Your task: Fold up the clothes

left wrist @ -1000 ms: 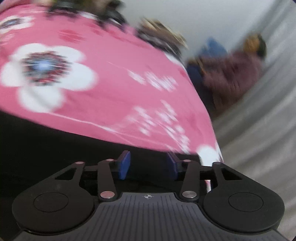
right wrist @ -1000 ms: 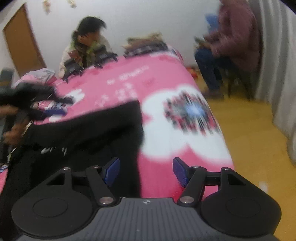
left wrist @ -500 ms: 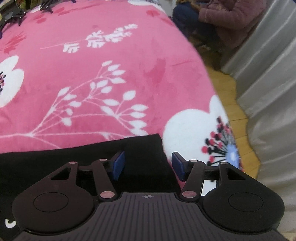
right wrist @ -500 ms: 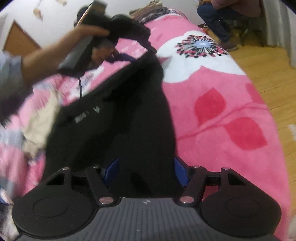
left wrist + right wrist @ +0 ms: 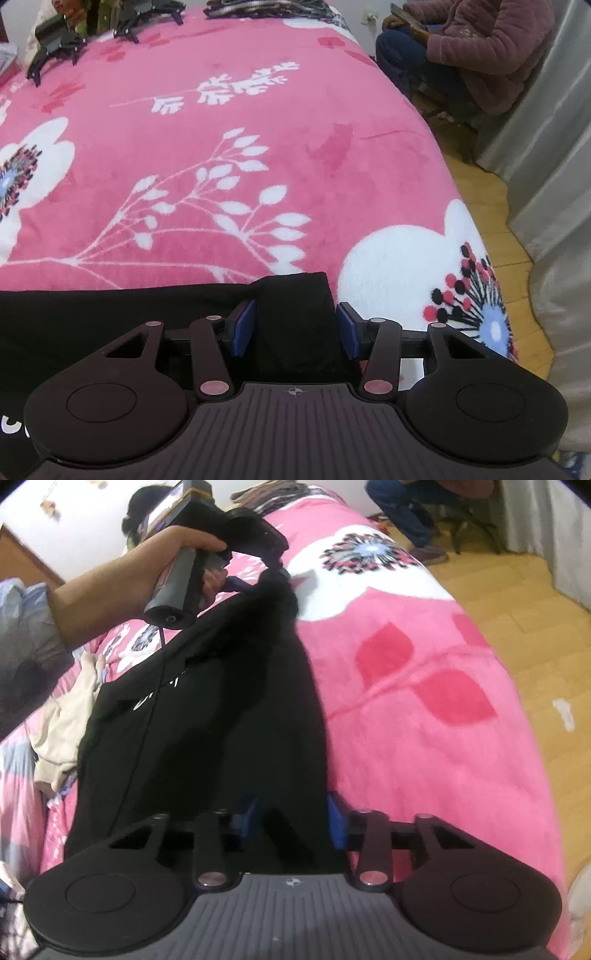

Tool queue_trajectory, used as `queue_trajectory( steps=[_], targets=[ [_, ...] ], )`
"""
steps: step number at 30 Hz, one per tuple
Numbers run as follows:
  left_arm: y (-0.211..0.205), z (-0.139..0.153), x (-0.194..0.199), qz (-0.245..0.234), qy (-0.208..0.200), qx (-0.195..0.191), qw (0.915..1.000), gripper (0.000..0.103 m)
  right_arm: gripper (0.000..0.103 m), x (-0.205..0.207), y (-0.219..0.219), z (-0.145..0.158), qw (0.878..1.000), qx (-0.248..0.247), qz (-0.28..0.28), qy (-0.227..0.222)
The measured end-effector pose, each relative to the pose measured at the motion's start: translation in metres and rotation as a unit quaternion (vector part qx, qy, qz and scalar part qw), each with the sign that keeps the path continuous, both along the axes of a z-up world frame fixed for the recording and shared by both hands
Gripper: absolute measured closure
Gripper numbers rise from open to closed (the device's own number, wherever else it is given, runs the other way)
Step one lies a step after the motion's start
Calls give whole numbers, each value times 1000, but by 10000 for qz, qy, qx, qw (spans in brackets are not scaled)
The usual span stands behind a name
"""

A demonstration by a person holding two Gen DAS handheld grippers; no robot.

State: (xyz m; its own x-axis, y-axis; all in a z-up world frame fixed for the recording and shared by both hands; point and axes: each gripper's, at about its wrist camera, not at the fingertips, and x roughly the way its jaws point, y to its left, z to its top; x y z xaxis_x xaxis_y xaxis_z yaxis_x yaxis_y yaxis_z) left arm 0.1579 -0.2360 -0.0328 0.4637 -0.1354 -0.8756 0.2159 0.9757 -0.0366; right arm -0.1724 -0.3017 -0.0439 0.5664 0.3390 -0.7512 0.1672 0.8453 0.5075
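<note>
A black garment (image 5: 221,701) with white print lies lengthwise on the pink flowered blanket (image 5: 424,701). In the right wrist view my right gripper (image 5: 293,812) stands over its near end. The jaws are closing, with black cloth between the blue pads. At the far end a hand holds my left gripper (image 5: 273,566), pointed down at the other end. In the left wrist view the black garment (image 5: 110,325) fills the bottom. My left gripper (image 5: 295,325) straddles a raised corner fold and its jaws are closing. I see no pad pressing firmly.
A person in a purple jacket (image 5: 487,55) sits at the bed's far right beside a grey curtain (image 5: 546,166). Spare grippers (image 5: 55,40) and stacked clothes (image 5: 266,7) lie at the far end. A beige garment (image 5: 62,716) lies left of the black one. Wooden floor (image 5: 535,609) runs along the right.
The left gripper swung along the bed and came down over the black garment's corner. The right gripper dropped onto the garment's near end. Both pairs of pads have drawn closer together.
</note>
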Motion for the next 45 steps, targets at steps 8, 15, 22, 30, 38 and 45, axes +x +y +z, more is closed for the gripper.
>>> queue_trajectory(
  steps=[8, 15, 22, 30, 38, 45],
  targets=[
    [24, 8, -5, 324, -101, -398, 9986, 91, 99, -7, -12, -13, 9954, 925, -181, 171],
    [47, 27, -5, 330, -68, -1039, 9940, 92, 99, -3, -5, -6, 9876, 1563, 118, -81],
    [85, 58, -10, 187, -22, -1401, 9900, 92, 99, 4, 17, 21, 9755, 2051, 653, -460],
    [154, 90, -5, 147, -50, -1521, 9882, 92, 99, 24, 68, 47, 9598, 2333, 1428, -630],
    [227, 98, -1, 316, -384, -1293, 9904, 92, 99, 64, 129, 54, 9365, 2563, 2346, -466],
    [295, 81, 4, 791, -320, -1355, 9871, 92, 99, 110, 202, 53, 9070, 2765, 3168, -234]
  ],
)
